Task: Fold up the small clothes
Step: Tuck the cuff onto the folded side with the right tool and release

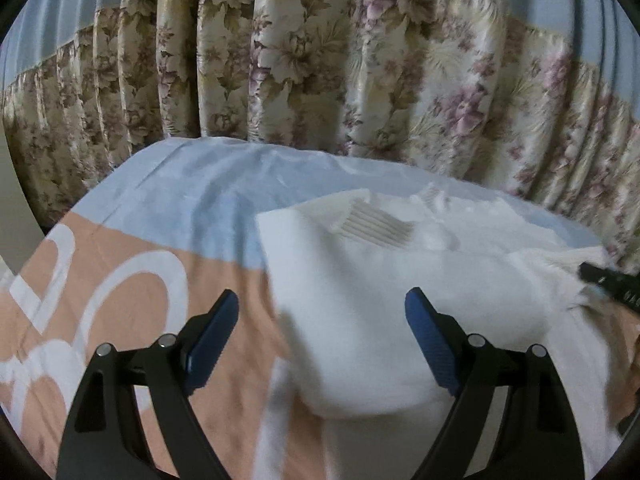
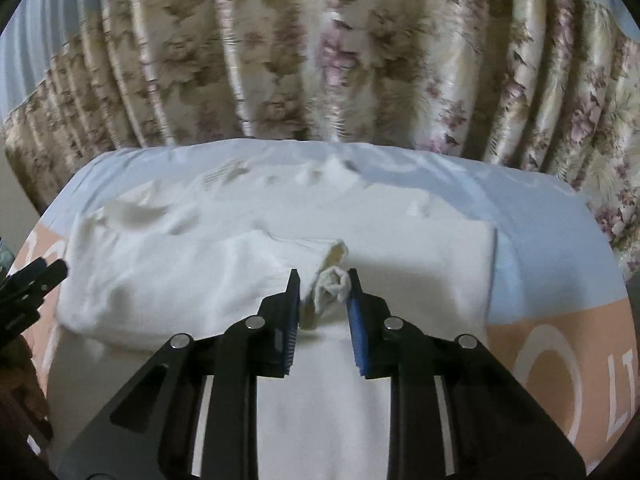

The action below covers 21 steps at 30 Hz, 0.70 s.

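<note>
My right gripper (image 2: 323, 280) is pinching the sleeve cuff (image 2: 330, 286) of the white top (image 2: 400, 248); left gripper (image 1: 322, 308), wide open, hovers over its left side.

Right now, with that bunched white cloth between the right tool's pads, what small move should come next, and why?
Probably carry the cuff across the white garment: the right tool pinches it, while the left tool hovers open.
</note>
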{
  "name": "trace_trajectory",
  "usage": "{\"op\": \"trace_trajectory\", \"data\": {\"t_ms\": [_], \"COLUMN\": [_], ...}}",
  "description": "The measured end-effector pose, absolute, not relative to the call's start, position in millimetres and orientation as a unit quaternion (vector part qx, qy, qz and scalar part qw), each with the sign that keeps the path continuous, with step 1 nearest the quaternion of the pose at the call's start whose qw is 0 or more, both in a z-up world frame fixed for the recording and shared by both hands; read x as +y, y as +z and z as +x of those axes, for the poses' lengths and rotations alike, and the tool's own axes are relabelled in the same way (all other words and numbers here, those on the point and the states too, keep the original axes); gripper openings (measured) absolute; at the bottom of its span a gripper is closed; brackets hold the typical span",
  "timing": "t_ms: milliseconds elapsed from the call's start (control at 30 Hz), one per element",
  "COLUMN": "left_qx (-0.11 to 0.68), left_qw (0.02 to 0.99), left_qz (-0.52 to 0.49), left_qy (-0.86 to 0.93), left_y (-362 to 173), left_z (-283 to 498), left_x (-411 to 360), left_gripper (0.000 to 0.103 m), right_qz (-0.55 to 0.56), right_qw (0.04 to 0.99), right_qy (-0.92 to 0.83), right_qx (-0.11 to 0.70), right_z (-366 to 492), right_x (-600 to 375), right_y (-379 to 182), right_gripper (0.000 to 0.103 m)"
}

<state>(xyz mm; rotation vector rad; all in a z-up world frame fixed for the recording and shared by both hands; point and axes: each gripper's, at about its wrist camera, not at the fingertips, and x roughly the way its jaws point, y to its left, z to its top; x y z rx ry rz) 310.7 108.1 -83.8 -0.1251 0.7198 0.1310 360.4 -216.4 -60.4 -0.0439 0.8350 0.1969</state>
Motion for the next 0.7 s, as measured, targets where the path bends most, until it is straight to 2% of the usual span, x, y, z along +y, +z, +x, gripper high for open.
{"op": "trace_trajectory", "data": {"t_ms": [333, 533, 700], "left_qx": [0.391, 0.366, 0.378], "left_qw": [0.916, 0.922, 0.915], "left_qz": [-0.003, 0.022, 0.035], "left_qy": [0.086, 0.127, 0.135], "left_y": [-105, -99, -103], "left_z": [352, 369, 385], "left_x": [113, 119, 124], "left_gripper": [0.087, 0.086, 0.085], "right_qz": [0.001, 0.021, 0.032], "right_qw": [0.901, 0.894, 0.889], "right_qy": [0.078, 0.058, 0.058], "right_qx": [0.426, 0.444, 0.452], "right_z": [391, 392, 393], "right_x": [-261, -287, -299], "right_y": [-71, -84, -89], "right_gripper": [0.022, 0.022, 0.027]}}
